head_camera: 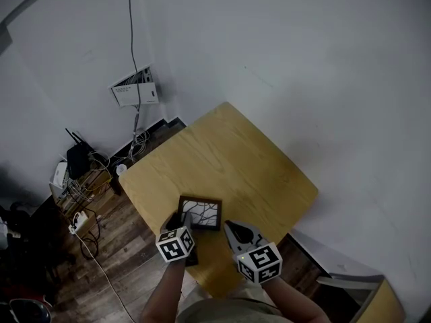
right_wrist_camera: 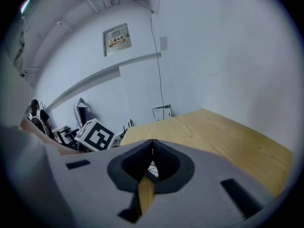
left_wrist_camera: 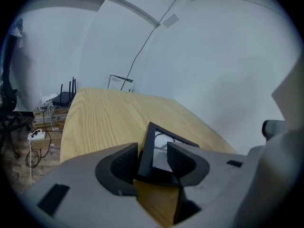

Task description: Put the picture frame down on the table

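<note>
A small dark picture frame (head_camera: 200,212) with a white branch-pattern print lies near the front edge of the wooden table (head_camera: 229,160). My left gripper (head_camera: 179,222) is shut on the frame's near left edge. In the left gripper view the frame (left_wrist_camera: 160,137) stands tilted between the two pads (left_wrist_camera: 121,161), its corner rising past them. My right gripper (head_camera: 230,227) hovers just right of the frame, apart from it. Its jaws meet at the tips (right_wrist_camera: 152,143) with nothing held.
The table stands in a corner against white walls. On the floor to the left are routers (head_camera: 78,157), a power strip (head_camera: 79,221) and tangled cables. A white box (head_camera: 135,89) hangs on the wall. A white-and-wood cabinet (head_camera: 350,281) stands at the lower right.
</note>
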`<state>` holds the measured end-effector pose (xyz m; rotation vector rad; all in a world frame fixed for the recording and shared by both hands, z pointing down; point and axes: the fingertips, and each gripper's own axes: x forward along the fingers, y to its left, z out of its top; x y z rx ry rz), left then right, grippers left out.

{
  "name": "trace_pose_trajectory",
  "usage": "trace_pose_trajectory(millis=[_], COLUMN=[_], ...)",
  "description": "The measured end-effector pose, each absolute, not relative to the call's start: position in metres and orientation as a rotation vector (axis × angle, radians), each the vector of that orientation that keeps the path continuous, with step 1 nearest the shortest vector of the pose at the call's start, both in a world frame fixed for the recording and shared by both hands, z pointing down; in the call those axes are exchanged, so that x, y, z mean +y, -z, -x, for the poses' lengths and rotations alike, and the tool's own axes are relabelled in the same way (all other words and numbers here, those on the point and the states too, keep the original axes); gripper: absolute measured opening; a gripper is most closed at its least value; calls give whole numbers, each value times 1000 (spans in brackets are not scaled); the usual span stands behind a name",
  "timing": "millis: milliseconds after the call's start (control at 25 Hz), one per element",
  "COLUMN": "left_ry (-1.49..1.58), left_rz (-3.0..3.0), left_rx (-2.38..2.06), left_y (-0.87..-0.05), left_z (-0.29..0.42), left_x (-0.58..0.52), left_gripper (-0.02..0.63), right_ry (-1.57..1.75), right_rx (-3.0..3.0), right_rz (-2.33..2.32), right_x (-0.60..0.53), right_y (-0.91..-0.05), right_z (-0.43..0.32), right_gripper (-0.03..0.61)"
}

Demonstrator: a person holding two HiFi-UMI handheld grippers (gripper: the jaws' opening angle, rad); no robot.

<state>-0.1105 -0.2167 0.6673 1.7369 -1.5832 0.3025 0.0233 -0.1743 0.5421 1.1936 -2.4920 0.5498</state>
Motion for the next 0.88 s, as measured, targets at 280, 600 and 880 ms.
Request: trace_pose_trajectory(millis=[280,600,880], left_ry=[-293,-214,-116], left_rz=[-1736,-1831,-1925], left_rx=[-1596,-1584,-1587], left_y=[-663,-620,-569], left_z=[114,112,115], left_x=[-206,-187,-148], left_gripper=[170,142,48], right_ry=[-541,-510,-499], right_rx=[-2502,-2516,-2539], right_rz=[-1202,-1228,-1243], right_x=[-166,-147,-118], right_y=[-538,-528,-518], right_z=[-22,-19,-12], right_gripper=[0,0,0])
